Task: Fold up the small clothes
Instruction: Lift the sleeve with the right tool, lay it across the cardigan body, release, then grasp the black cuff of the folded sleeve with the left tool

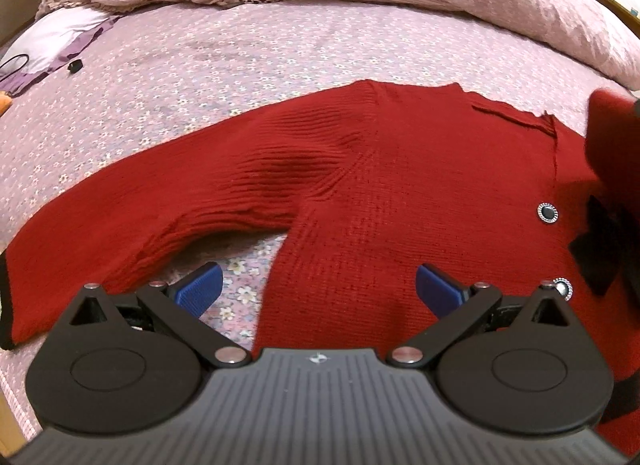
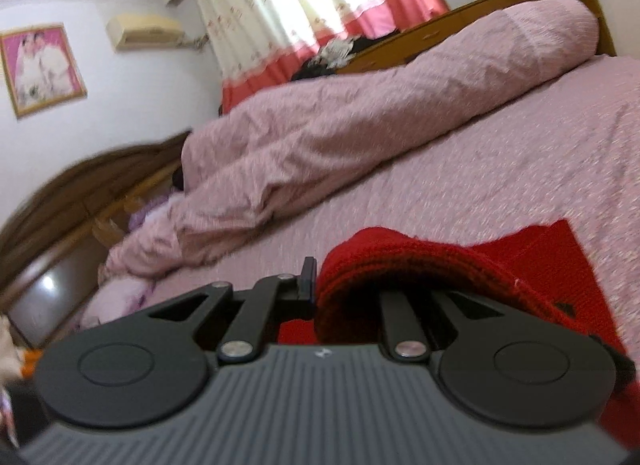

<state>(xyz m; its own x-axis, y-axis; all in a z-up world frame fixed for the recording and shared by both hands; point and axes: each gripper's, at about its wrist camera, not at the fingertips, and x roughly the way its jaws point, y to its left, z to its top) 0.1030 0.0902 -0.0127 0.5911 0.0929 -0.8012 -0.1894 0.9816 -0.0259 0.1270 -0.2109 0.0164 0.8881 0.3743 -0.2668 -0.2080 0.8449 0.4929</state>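
On a wide bed (image 1: 280,49) with a pink flowered sheet lies a small red knitted cardigan (image 1: 380,185), spread mostly flat, its left sleeve (image 1: 160,201) stretched out sideways toward the left of my view. My left claw (image 1: 318,289) hangs over the lower hem with its blue pads (image 1: 200,289) spread wide, one over the sheet, one over the knit, gripping nothing. My right claw (image 2: 316,285) has its jaws pressed together on a thick roll of the same red knit, which I judge to be the other sleeve or side panel, lifted off the bed and bulging over the fingers. A rumpled pink duvet (image 2: 360,125) is heaped along the far side.

To fold well from here, I would carry the pinched cloth across the chest low and level, so the body does not drag or bunch. My left claw could press the hem to anchor it. I should let go only once the edge lies straight, clear of the silver-rimmed buttons (image 1: 547,213).
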